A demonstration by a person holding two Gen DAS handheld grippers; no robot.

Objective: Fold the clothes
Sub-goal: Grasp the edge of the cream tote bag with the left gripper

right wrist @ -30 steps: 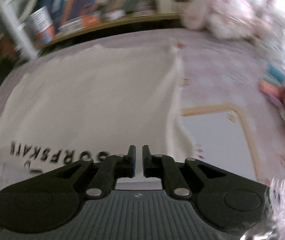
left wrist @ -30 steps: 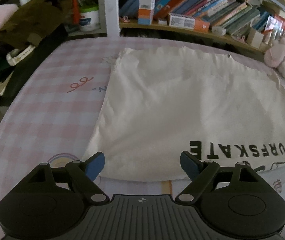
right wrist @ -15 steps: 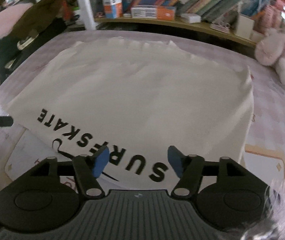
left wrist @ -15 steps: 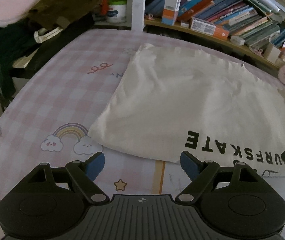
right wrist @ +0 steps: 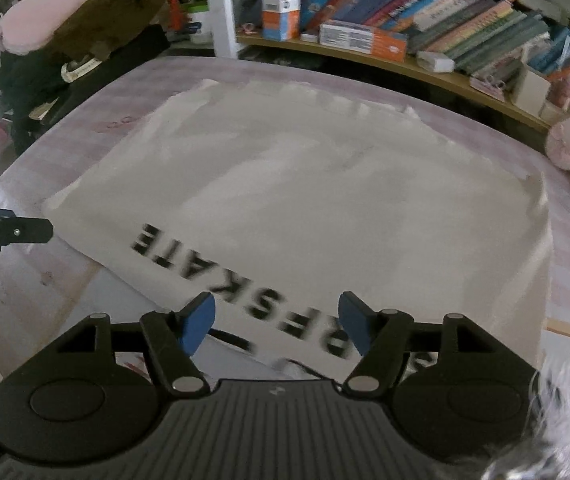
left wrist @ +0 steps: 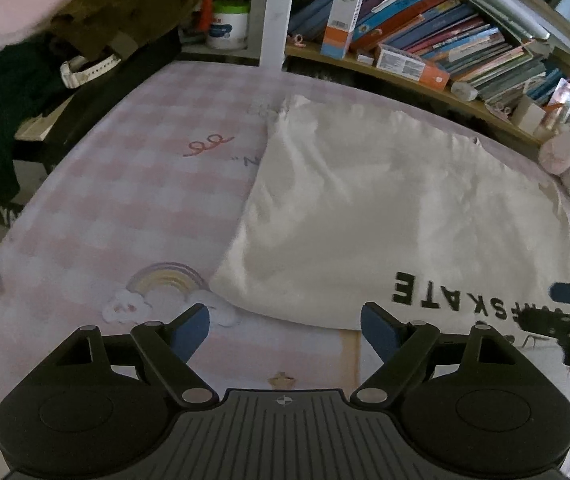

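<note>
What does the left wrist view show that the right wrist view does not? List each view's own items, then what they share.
Only the left wrist view: the rainbow-and-cloud print on the pink checked bedsheet, just ahead of the open left tool.

Only the right wrist view: the cream garment's right edge, and the open right tool above the black lettering.

Both: the cream garment, the bookshelf, the pink plush toy and the clothes pile.

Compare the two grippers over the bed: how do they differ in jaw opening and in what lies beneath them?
The left gripper gapes wider than the right gripper. The left hovers over the bedsheet by the cream shirt corner; the right hovers over the shirt's black lettering. Both are open, holding nothing, with blue pads.
</note>
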